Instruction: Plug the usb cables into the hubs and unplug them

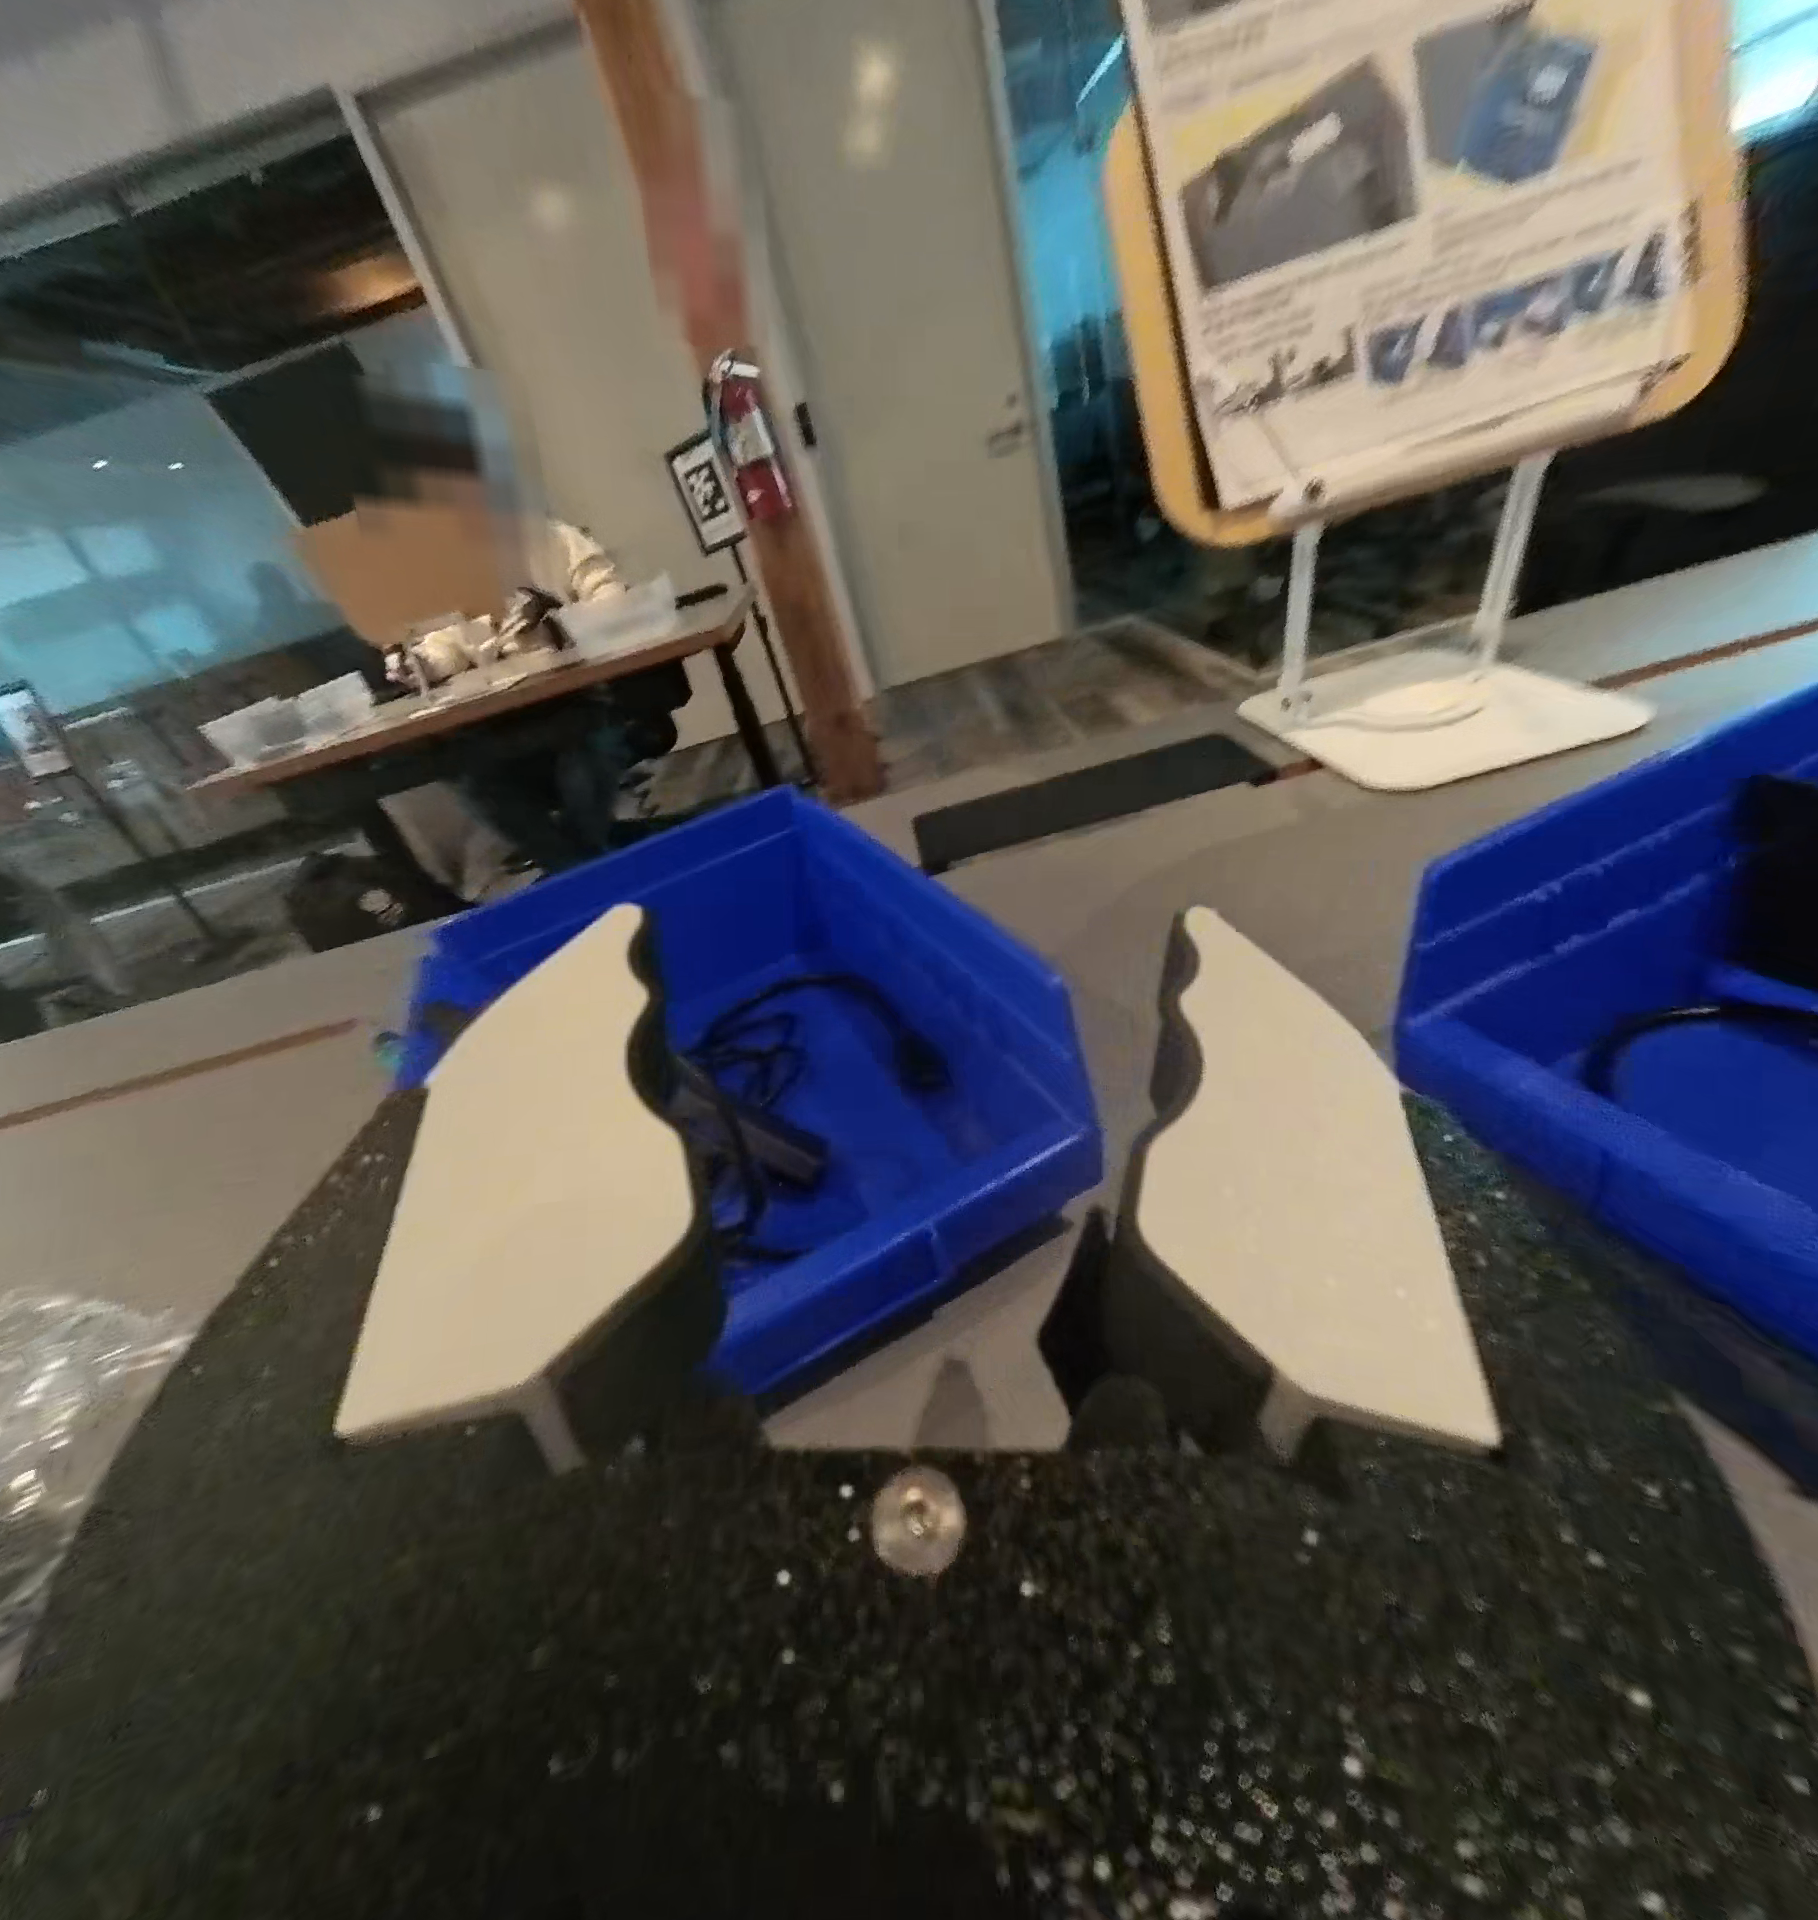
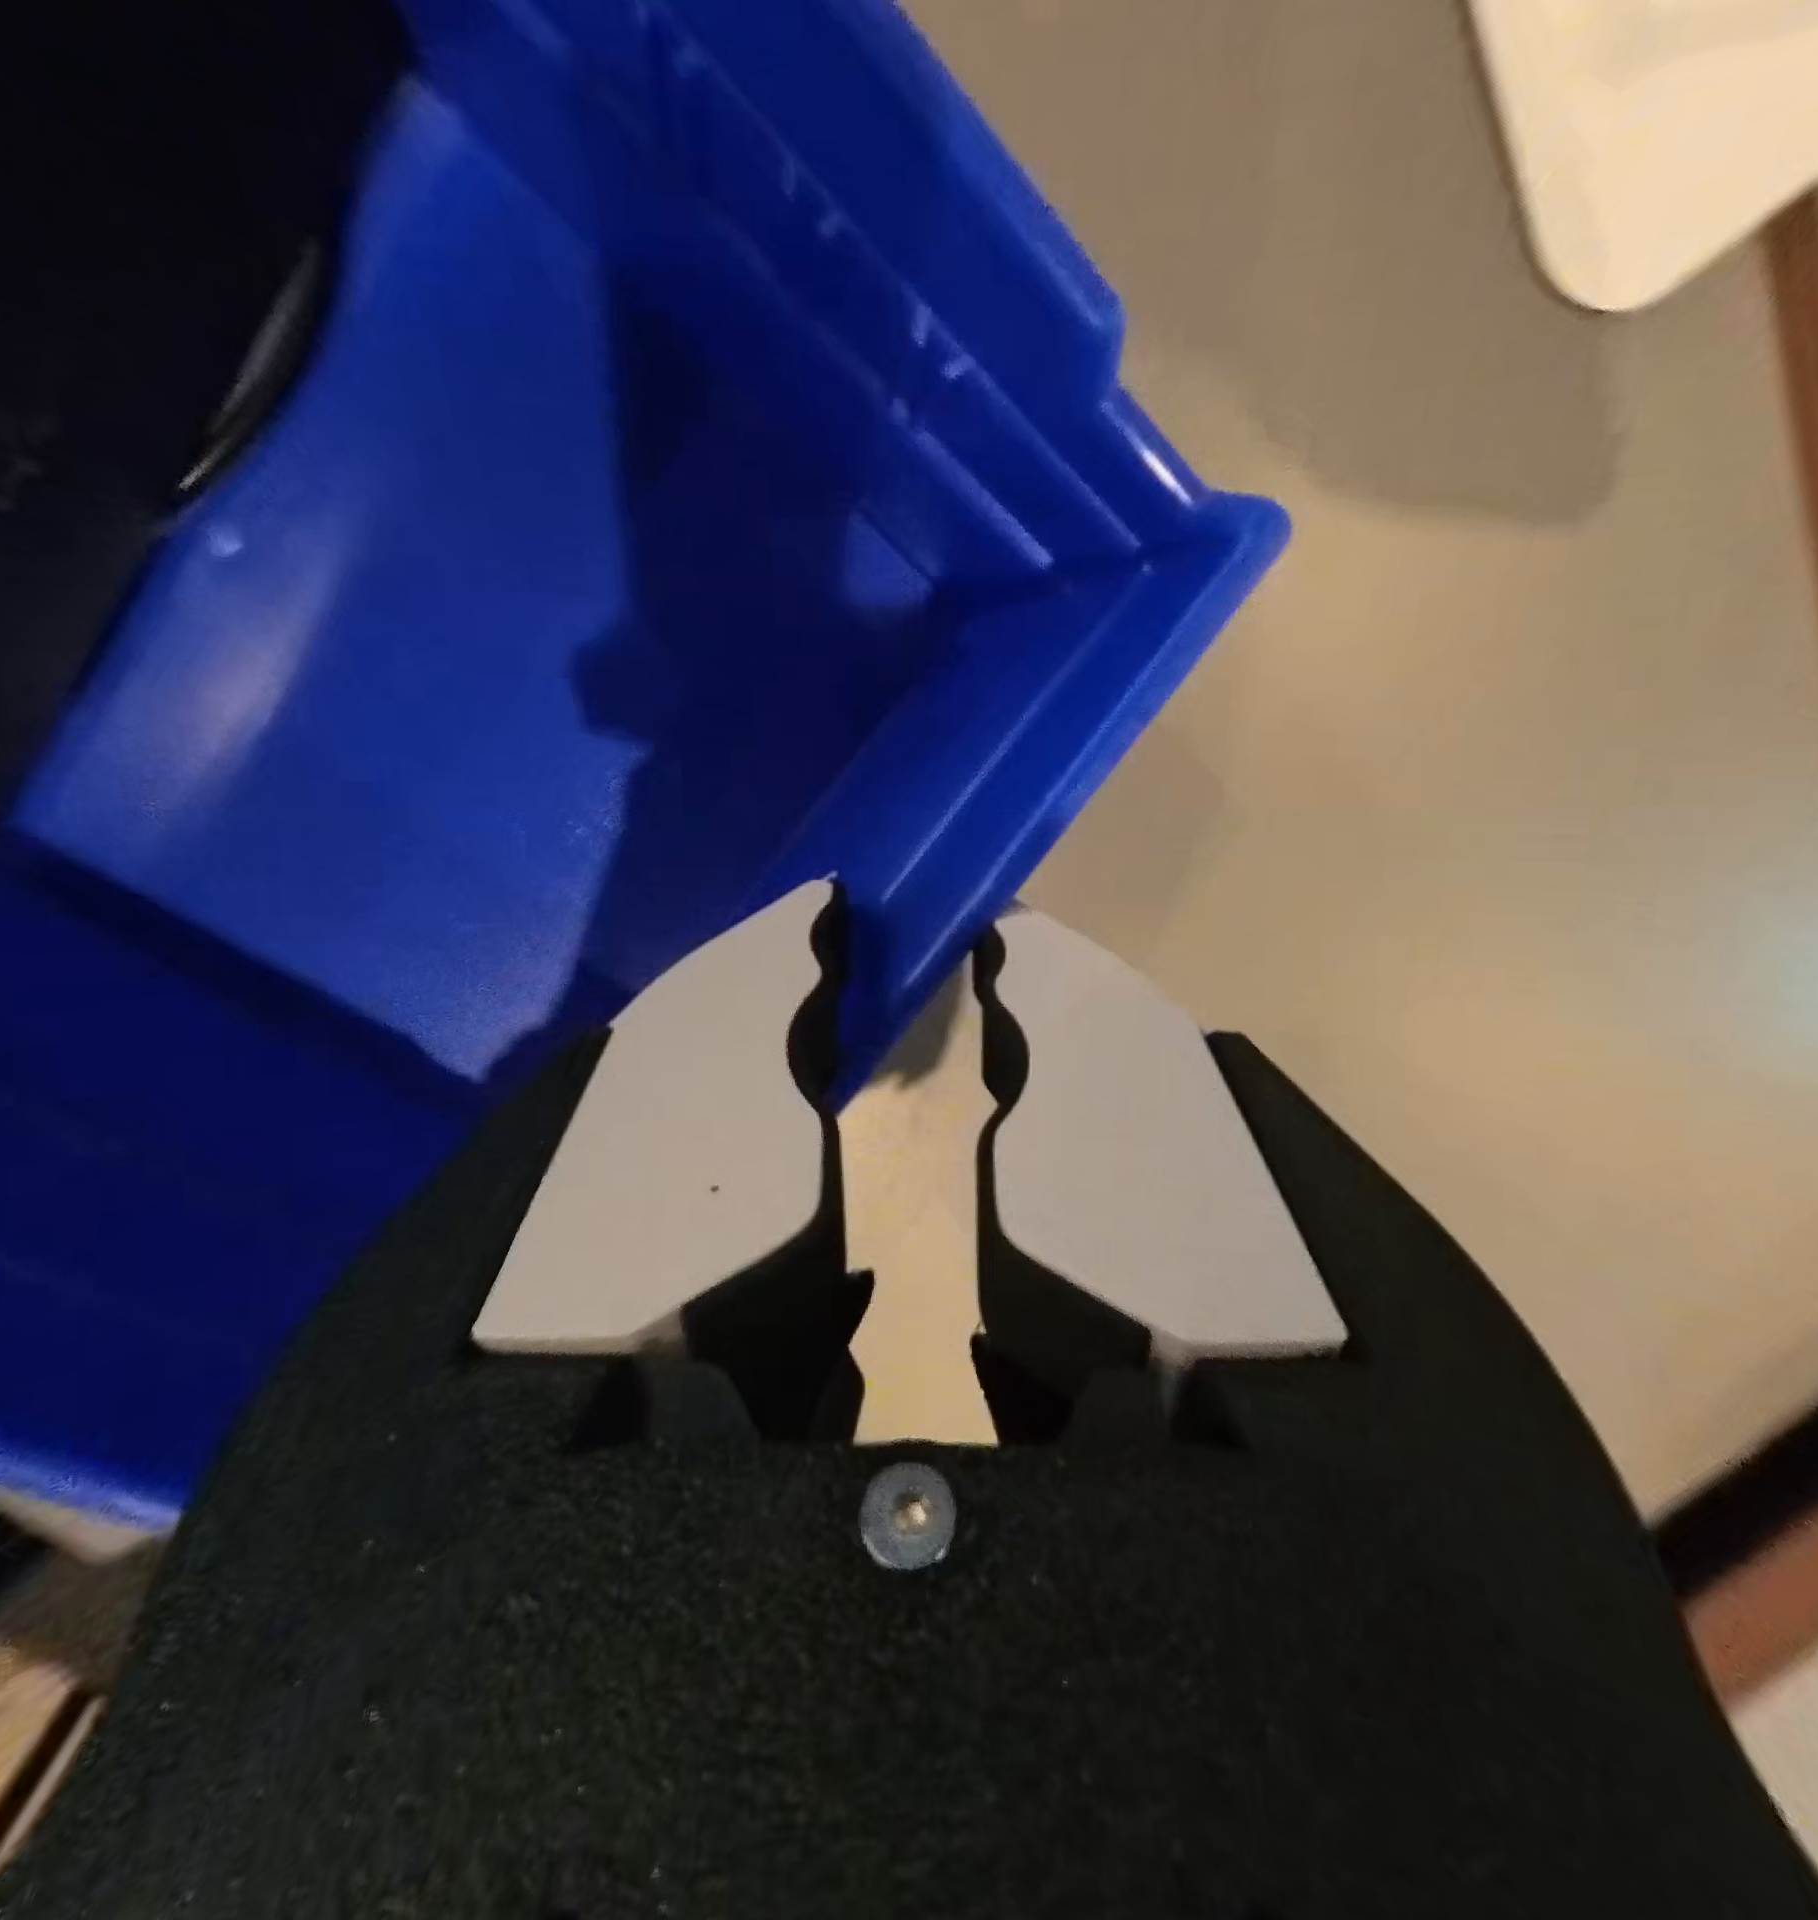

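In the left wrist view my left gripper is open and empty, just above the near wall of a blue bin. Tangled black USB cables lie in that bin, with a plug end showing. A second blue bin stands to the right and holds a black block and a black cable. In the right wrist view my right gripper is shut on the corner rim of a blue bin. A dark object fills that bin's far end.
The bins sit on a grey table. A white sign-stand base and a black mat lie behind them. Crumpled shiny plastic is at the left edge. The white base also shows in the right wrist view.
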`<state>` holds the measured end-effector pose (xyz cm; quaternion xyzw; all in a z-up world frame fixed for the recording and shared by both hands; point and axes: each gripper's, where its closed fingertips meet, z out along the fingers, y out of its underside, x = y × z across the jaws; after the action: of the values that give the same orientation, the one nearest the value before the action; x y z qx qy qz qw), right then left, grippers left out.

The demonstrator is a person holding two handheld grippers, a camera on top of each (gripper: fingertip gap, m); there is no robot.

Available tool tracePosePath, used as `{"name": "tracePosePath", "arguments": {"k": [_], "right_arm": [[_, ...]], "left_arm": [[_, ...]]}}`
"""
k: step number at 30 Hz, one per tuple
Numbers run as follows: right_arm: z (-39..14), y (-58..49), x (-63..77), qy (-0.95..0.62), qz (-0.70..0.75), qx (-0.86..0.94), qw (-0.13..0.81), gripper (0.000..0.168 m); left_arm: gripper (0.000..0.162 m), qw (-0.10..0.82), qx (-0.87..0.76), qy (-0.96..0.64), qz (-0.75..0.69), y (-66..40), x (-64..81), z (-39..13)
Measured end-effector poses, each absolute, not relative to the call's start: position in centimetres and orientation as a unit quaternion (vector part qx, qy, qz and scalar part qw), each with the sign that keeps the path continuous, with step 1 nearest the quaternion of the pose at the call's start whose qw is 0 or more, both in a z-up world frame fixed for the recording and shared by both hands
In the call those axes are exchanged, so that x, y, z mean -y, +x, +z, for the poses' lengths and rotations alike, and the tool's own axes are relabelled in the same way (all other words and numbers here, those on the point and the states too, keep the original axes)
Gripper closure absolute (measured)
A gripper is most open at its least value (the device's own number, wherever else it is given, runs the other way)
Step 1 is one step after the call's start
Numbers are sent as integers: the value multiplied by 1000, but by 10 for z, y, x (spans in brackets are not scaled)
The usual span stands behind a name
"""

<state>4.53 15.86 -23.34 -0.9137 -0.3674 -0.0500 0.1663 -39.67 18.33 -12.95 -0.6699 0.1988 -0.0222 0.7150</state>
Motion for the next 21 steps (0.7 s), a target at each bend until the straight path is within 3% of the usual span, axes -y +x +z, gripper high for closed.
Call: {"name": "tracePosePath", "arguments": {"k": [4,6,9,12,15,21], "right_arm": [[-218,130,-211,-889,-201,354,208,144],[-196,156,-224,-874,-248,335,250,119],[-169,146,-213,-909,-141,248,304,101],[-160,111,-177,-927,8,225,301,103],[-171,126,-137,-957,-28,160,241,99],[-203,134,-83,-974,-6,28,227,97]], "left_arm": [[70,714,-202,-665,-84,-374,-181,-133],[68,699,-220,-674,-87,-364,-182,-146],[68,688,-249,-676,-93,-352,-181,-159],[70,684,-261,-673,-108,-342,-181,-162],[71,680,-271,-671,-116,-335,-180,-164],[74,676,-289,-665,-133,-320,-178,-169]]}}
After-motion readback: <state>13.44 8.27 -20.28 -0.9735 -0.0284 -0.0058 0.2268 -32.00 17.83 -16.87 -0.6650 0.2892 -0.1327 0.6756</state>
